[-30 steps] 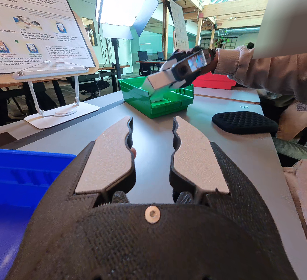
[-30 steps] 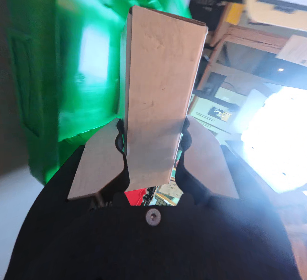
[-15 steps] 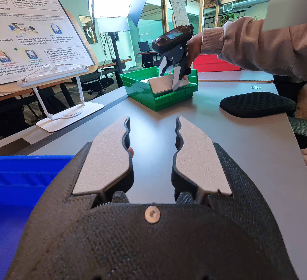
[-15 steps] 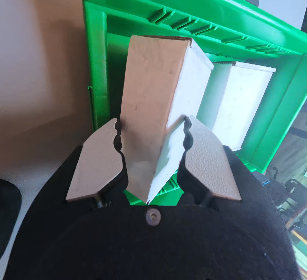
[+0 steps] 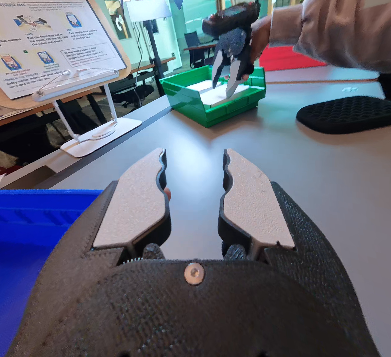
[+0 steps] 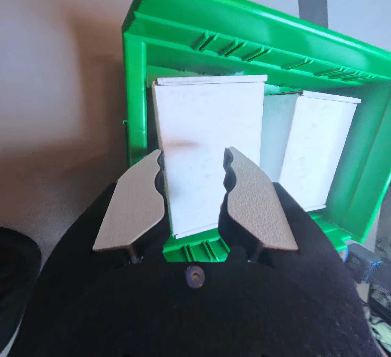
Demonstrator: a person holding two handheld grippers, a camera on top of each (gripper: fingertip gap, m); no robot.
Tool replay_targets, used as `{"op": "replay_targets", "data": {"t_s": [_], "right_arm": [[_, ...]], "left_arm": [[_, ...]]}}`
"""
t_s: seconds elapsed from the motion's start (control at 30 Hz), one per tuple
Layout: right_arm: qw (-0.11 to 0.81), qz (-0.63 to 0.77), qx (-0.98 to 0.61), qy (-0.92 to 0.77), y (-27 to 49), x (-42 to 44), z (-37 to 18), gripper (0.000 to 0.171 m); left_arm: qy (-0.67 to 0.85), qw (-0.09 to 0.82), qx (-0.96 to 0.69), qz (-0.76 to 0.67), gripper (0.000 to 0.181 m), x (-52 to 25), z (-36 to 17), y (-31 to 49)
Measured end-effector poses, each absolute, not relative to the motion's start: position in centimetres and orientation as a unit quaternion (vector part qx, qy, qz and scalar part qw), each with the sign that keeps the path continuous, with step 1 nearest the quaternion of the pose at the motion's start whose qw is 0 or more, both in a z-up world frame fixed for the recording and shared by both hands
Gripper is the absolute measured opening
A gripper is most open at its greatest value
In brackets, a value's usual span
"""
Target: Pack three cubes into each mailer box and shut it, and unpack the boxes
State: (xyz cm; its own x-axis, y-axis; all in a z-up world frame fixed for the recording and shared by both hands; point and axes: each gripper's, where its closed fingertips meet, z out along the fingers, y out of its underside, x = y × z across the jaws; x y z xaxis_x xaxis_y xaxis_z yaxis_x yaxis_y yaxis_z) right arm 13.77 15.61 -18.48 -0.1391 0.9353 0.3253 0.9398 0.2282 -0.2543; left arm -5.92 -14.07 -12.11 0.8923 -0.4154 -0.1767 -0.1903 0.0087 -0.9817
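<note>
The right gripper (image 6: 193, 157), jaws parted and gripping nothing, is hovering directly over a shut white mailer box (image 6: 208, 135) lying flat in the green bin (image 6: 232, 23), apparently freeing it beside a second mailer (image 6: 317, 145), while the left gripper (image 5: 194, 159) is waiting, spread and empty.

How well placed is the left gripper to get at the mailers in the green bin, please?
Probably not without moving. The left gripper is open over bare table, far short of the green bin. The path looks free, but the right gripper hangs open over the mailers.
</note>
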Motion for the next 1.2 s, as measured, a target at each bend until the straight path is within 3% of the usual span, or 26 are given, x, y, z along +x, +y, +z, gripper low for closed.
{"op": "replay_targets", "data": {"t_s": [0.2,0.37,0.53,0.6,0.67,0.9,1.2], "right_arm": [[0.319,-0.086,-0.638,-0.695,19.1,13.1,-17.4,0.054],[0.333,0.006,-0.632,-0.700,13.1,12.6,-16.8,0.056],[0.296,-0.114,-0.580,-0.751,10.0,14.7,-20.2,0.052],[0.305,-0.199,-0.549,-0.752,11.3,15.0,-21.0,0.051],[0.312,-0.257,-0.517,-0.755,12.6,14.8,-21.4,0.043],[0.335,-0.254,-0.481,-0.769,11.8,13.8,-22.1,0.037],[0.375,-0.195,-0.460,-0.781,4.6,14.8,-22.1,0.035]], "left_arm": [[0.224,0.586,-0.777,0.050,0.060,-10.5,-12.7,-14.5],[0.242,0.443,-0.853,0.129,0.072,-15.7,-16.1,-17.1],[0.278,0.319,-0.878,0.225,0.066,-20.3,-21.2,-18.0],[0.296,0.291,-0.875,0.249,0.054,-21.0,-22.6,-17.6],[0.321,0.292,-0.863,0.260,0.033,-20.6,-23.2,-16.8],[0.383,0.307,-0.821,0.292,0.031,-16.8,-22.9,-14.6],[0.506,0.345,-0.752,0.245,0.030,-7.3,-22.9,-7.2]]}}
